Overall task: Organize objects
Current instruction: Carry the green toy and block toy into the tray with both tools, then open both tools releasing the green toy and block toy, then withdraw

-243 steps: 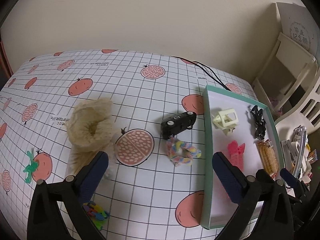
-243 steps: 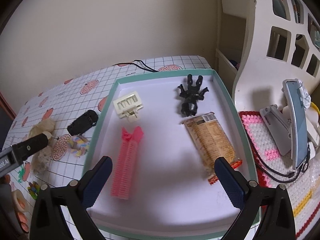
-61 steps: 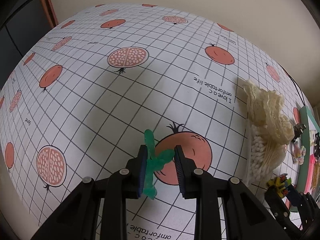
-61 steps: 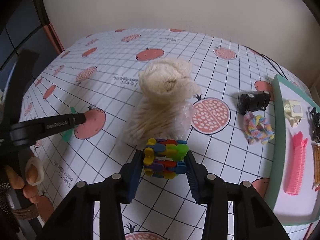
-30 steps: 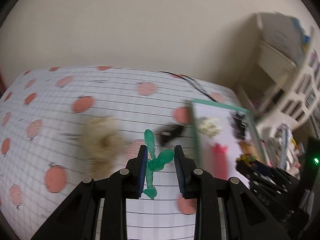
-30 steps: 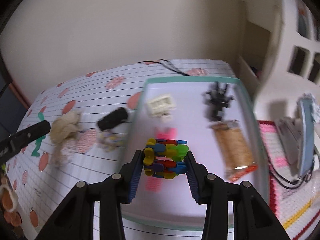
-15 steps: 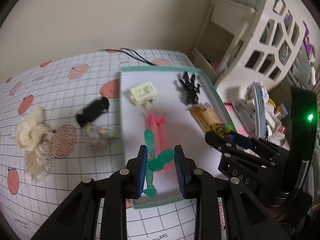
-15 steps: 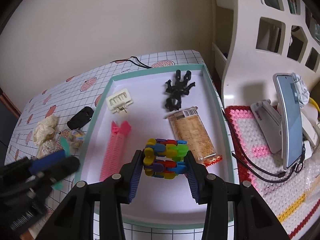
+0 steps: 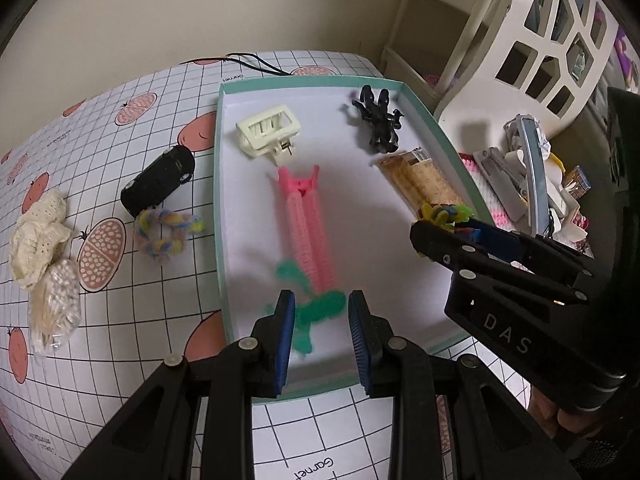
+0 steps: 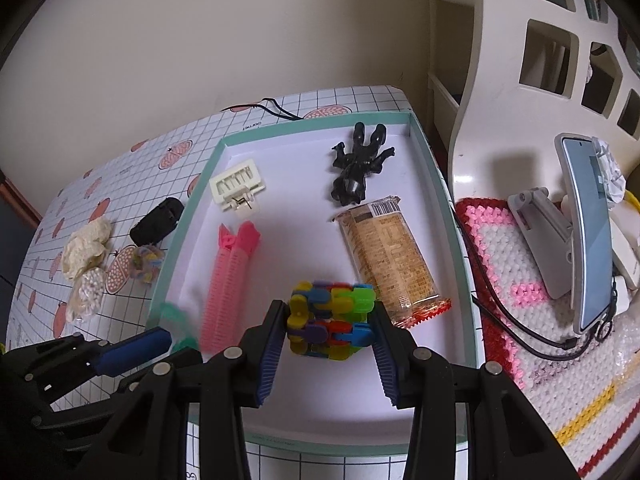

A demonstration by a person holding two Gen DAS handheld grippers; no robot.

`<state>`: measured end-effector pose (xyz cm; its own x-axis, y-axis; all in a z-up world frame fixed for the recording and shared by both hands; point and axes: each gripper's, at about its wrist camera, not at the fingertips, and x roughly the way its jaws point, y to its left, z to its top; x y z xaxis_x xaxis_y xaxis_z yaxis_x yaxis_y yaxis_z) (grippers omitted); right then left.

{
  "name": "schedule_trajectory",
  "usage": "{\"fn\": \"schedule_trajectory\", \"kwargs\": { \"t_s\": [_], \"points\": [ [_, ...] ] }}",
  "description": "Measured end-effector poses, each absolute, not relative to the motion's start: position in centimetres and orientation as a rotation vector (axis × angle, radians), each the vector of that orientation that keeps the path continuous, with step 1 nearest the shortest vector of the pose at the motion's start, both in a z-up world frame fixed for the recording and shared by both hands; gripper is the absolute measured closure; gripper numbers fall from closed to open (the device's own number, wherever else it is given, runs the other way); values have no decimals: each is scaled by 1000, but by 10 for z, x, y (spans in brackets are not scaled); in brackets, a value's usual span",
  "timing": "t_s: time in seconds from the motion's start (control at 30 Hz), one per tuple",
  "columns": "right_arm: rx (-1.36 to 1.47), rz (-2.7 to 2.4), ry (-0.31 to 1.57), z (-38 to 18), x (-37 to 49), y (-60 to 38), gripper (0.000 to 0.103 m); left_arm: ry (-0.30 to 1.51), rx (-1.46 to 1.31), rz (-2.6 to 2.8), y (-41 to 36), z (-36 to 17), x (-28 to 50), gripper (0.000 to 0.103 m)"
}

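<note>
Checked tablecloth [image 9: 168,92] printed with red fruit covers the table in the left wrist view, and a teal-rimmed tray [image 9: 219,216] with a white floor lies on it. The left gripper [image 9: 321,334] is over the tray's near left part; its blue pads stand apart, and the blurred green figure [image 9: 312,308] between them seems loose rather than pinched, though the smear makes that uncertain. A pink hair clip [image 9: 306,224], a cream claw clip [image 9: 267,130], a black toy figure [image 9: 378,122] and a snack packet [image 9: 420,178] lie in the tray. Left of it on the cloth sit a black toy car [image 9: 158,180] and a pastel scrunchie [image 9: 164,232].

From the right wrist view, the right gripper [image 10: 331,344] is over the tray's near middle, pads barely spread beside a multicoloured block toy [image 10: 330,326]; contact is unclear.
</note>
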<state>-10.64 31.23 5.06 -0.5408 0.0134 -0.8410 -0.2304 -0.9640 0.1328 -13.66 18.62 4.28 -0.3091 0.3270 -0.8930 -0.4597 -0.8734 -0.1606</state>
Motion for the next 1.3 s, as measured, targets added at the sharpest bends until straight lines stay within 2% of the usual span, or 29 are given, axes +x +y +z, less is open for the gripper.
{"fn": "schedule_trajectory", "kwargs": {
  "t_s": [0.47,0.57,0.67,0.77,0.87,0.93,1.0,1.07,1.23,1.3],
  "points": [
    [-1384,2644,353,55,-107,313,58,73,-1439,2236,173,57,-144,74],
    [-1379,2645,332,55,-107,311,55,68,-1422,2286,168,61,-146,73],
    [-1388,2643,323,54,-107,309,40,56,-1411,2342,159,64,-150,60],
    [-1401,2646,318,52,-108,308,39,53,-1414,2386,153,65,-153,53],
    [-1404,2641,310,51,-109,307,28,55,-1431,2416,146,62,-157,47],
    [-1398,2636,311,51,-109,307,21,42,-1447,2430,142,60,-159,46],
    [-1393,2630,311,51,-109,308,10,25,-1460,2442,137,59,-162,44],
    [-1386,2627,298,51,-109,307,4,17,-1469,2458,132,58,-163,42],
    [-1385,2623,304,51,-110,307,0,-4,-1495,2490,121,55,-167,39],
    [-1385,2621,299,51,-110,306,0,-26,-1502,2502,116,54,-169,18]
  ]
}}
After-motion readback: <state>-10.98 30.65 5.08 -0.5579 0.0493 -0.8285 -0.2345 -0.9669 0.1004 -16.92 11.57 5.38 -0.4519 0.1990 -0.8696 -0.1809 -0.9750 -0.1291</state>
